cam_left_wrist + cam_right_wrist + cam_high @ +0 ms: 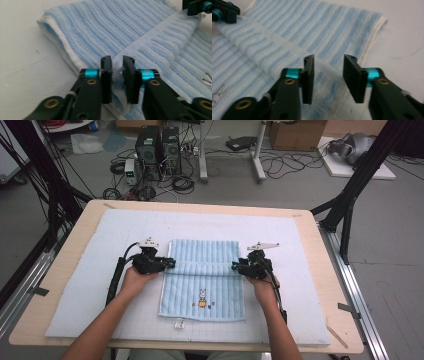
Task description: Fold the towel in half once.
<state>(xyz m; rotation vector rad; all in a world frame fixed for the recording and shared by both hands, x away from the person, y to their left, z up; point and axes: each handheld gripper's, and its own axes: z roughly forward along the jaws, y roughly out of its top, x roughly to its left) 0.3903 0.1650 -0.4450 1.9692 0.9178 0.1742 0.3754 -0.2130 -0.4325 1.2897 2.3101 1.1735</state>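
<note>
A light blue striped towel (202, 287) with a small embroidered figure (202, 298) lies on the pale mat (90, 285). Its far part is folded toward the middle, so a white-hemmed edge (202, 265) runs across it. My left gripper (170, 264) sits at the left end of that edge. In the left gripper view its jaws (117, 60) stand nearly together with the towel (105, 27) hem pinched between them. At the right end of the edge, my right gripper (234, 266) is open. In the right gripper view (328, 58) its jaws straddle the towel (324, 27) without touching it.
The mat covers most of the wooden table (325, 270). A small white tag (179, 323) lies just in front of the towel. Black frame legs (350, 195) stand at both sides. Computers (159, 147) and cables sit on the floor beyond.
</note>
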